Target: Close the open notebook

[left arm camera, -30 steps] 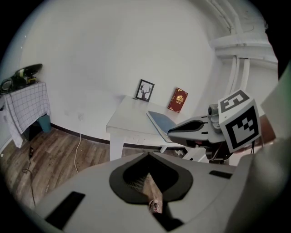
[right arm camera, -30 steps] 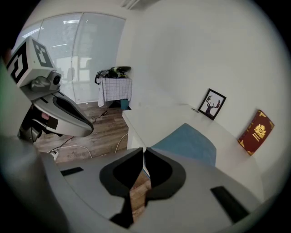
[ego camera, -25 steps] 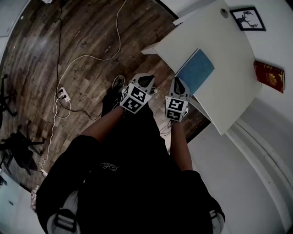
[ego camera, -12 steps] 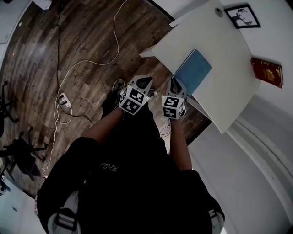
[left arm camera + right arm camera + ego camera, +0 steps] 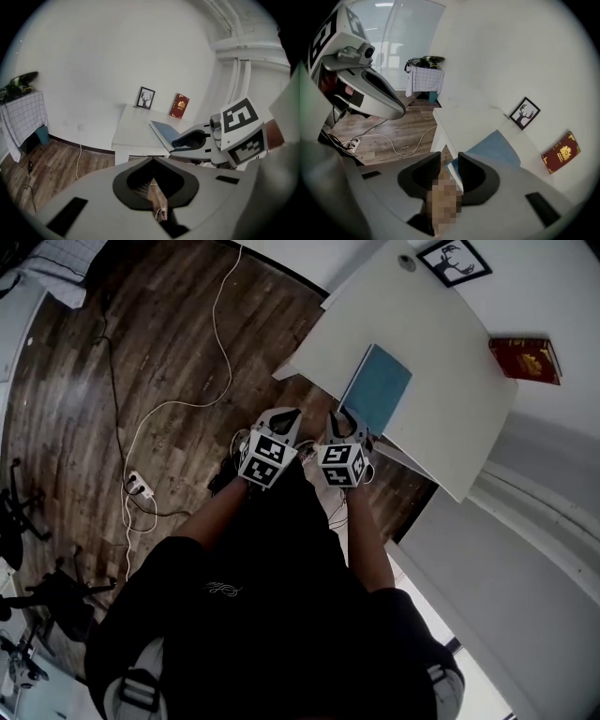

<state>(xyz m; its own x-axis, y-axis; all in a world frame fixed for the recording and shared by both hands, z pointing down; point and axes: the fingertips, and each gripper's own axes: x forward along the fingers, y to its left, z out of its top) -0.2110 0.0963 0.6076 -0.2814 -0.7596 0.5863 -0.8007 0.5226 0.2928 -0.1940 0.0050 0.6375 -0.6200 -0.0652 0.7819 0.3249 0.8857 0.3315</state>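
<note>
The notebook [image 5: 376,388] lies closed on the white table [image 5: 441,343], its near corner between the right gripper's [image 5: 344,420] just-opened jaws, while the left gripper [image 5: 285,416] is clenched empty.

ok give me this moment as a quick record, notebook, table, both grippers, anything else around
notebook: blue notebook, closed, flat near the table's front edge
table: white table
right gripper: jaws apart, have just been opening; the notebook's near corner shows in the gap, not pinched
left gripper: jaws together, nothing held, off the table
by the wall: framed deer picture, red book
task: closing looks done
</note>
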